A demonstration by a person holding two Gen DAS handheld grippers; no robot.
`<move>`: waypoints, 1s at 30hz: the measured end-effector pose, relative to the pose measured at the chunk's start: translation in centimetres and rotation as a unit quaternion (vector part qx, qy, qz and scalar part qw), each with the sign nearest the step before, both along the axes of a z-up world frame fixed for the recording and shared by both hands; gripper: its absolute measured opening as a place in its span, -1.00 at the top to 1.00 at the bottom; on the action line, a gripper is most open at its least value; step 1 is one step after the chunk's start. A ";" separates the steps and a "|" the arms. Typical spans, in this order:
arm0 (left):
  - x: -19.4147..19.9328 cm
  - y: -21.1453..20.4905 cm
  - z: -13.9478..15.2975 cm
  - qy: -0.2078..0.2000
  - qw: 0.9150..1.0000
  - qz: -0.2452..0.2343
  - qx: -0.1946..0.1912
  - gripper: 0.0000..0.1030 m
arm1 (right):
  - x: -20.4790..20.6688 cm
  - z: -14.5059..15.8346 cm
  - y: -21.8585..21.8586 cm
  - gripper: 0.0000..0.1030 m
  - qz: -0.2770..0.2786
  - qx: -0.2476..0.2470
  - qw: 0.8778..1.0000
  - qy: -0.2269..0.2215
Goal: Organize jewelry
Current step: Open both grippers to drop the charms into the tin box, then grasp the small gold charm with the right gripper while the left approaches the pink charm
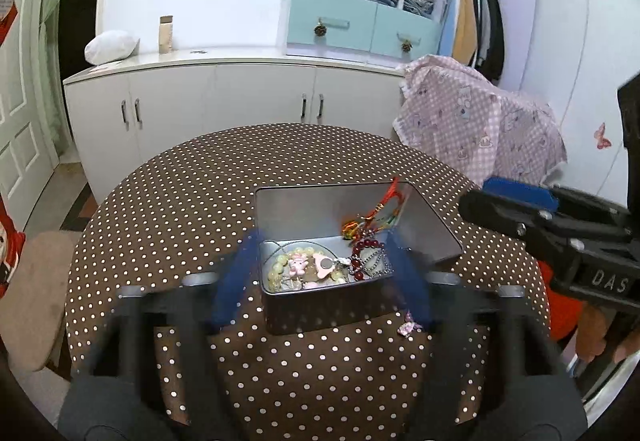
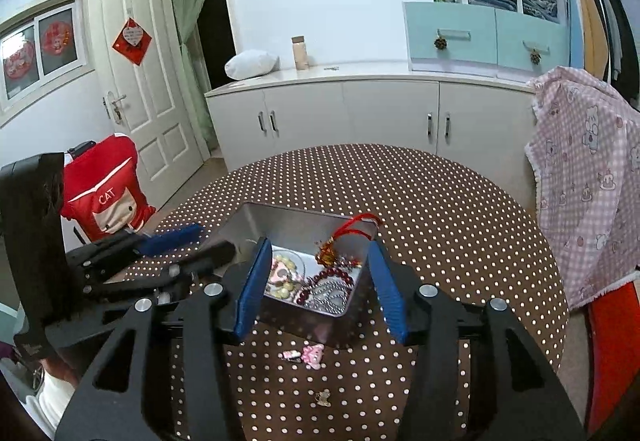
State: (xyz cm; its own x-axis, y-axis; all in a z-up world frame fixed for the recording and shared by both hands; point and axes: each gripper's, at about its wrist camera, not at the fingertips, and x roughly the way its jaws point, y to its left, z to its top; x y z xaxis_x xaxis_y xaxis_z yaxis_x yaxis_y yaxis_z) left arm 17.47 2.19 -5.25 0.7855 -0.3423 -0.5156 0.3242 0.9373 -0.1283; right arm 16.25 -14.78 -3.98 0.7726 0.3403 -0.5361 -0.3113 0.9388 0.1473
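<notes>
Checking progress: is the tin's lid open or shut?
Open. The tin has its lid tipped back, with beads and charms visible inside.

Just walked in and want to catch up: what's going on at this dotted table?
A person with a gripper in each hand is sorting jewelry into an open metal tin on the polka-dot table. Beads and chains already lie inside. Both the left gripper and the right gripper are open, holding nothing. A pink charm and a small gold piece are lying on the cloth outside the tin.
</notes>
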 end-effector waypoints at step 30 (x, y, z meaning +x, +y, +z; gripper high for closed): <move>-4.1 0.5 -3.7 0.044 0.999 -0.001 0.008 -0.60 | -4.5 -7.7 -0.4 0.23 -0.007 -0.036 0.997 0.072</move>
State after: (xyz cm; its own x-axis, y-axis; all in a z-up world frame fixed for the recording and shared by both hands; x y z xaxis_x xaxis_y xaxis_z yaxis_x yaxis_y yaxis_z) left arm 13.35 2.71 -8.97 0.7361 -0.3351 -0.5881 0.3140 0.9388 -0.1419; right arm 11.76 -15.14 -11.70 0.6897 0.2878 -0.6645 -0.2793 0.9523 0.1227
